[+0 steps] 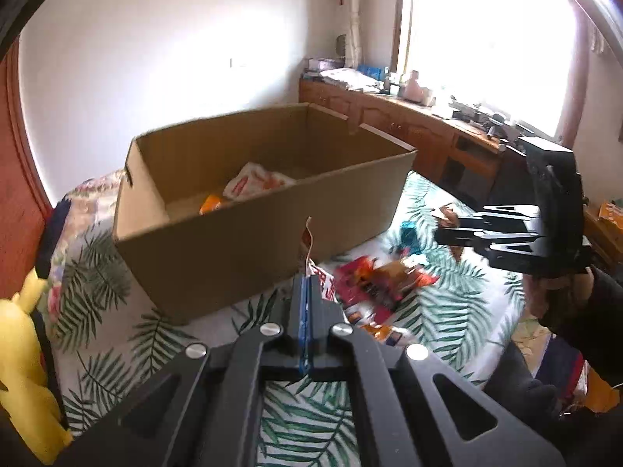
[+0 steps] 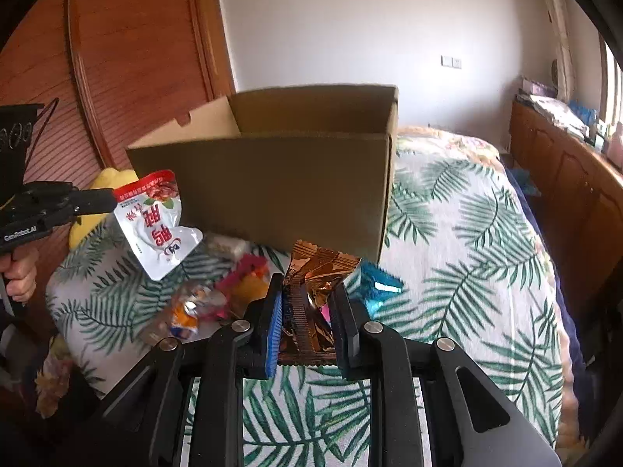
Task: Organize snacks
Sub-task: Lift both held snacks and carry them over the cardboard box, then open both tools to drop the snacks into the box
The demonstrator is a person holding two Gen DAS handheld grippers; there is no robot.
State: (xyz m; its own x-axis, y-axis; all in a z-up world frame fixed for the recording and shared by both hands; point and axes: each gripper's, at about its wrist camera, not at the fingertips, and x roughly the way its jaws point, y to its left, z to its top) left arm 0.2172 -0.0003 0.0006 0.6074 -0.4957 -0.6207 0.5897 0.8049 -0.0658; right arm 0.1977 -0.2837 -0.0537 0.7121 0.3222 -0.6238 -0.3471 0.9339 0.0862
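The cardboard box [image 2: 272,179] stands open-topped on the bed [image 2: 467,233], toward the headboard end, and both held snacks lie on the near side of its long front wall; that wall is what each must clear. The white-and-red pouch [image 2: 155,222] hangs off the bed, pinched by its top edge in the left gripper [image 2: 111,198], whose fingers are clenched flat on it; it dangles with its long axis downward, just outside the box's left front corner and about level with the wall's lower half. The copper foil packet [image 2: 311,292] stands upright between the fingers of the right gripper [image 2: 307,311], which grasp it by its sides, before the box's right half and lower than the rim. Loose snacks [image 1: 377,284] lie on the bed between the grippers and the wall. A white packet [image 1: 253,185] already rests inside the box. By my reading the left hand is nearer the opening, needing mainly a lift and a short carry over the rim.
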